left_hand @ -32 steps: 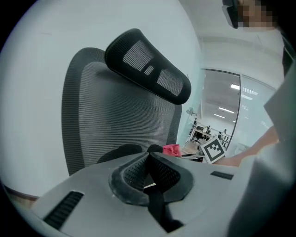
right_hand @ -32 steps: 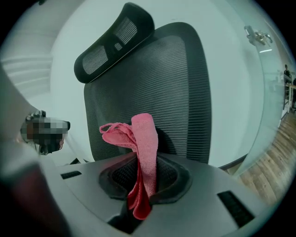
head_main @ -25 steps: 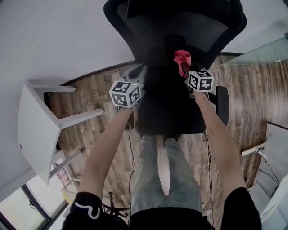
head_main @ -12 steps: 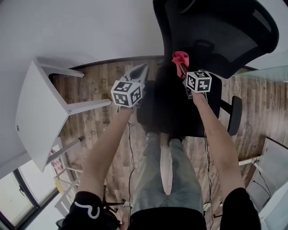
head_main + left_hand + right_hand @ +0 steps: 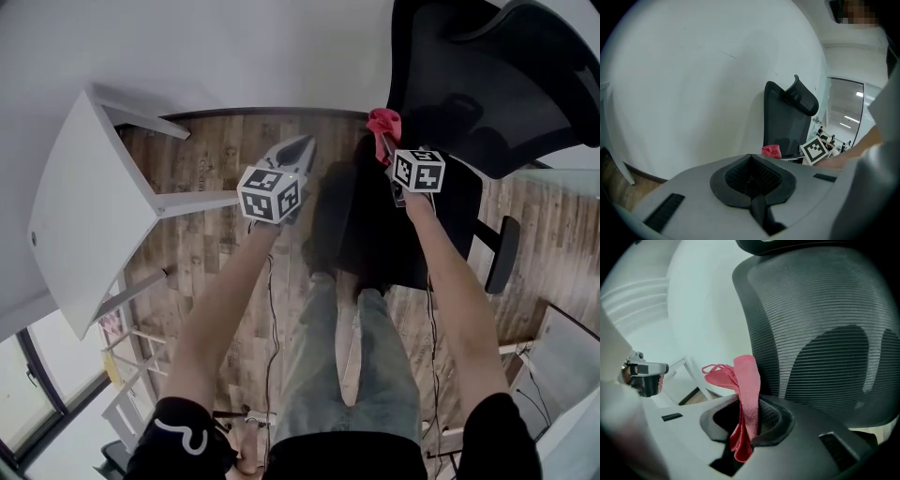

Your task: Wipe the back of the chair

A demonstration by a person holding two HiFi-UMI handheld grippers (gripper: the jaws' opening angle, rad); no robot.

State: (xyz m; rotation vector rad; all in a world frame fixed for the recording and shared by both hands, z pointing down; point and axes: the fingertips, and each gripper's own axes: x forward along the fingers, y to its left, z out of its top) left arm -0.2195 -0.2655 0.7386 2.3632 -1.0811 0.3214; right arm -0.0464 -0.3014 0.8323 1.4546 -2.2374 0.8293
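Right gripper view: my right gripper [image 5: 749,420] is clenched on the pink cloth [image 5: 745,380] near the chair back [image 5: 820,319] at one o'clock, my left gripper [image 5: 751,180] pinched closed and empty; I judge wiping is about to start, which calls for pressing the cloth onto the mesh.

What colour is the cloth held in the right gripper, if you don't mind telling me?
The cloth is pink-red, plain and unpatterned; the right gripper view shows it best.
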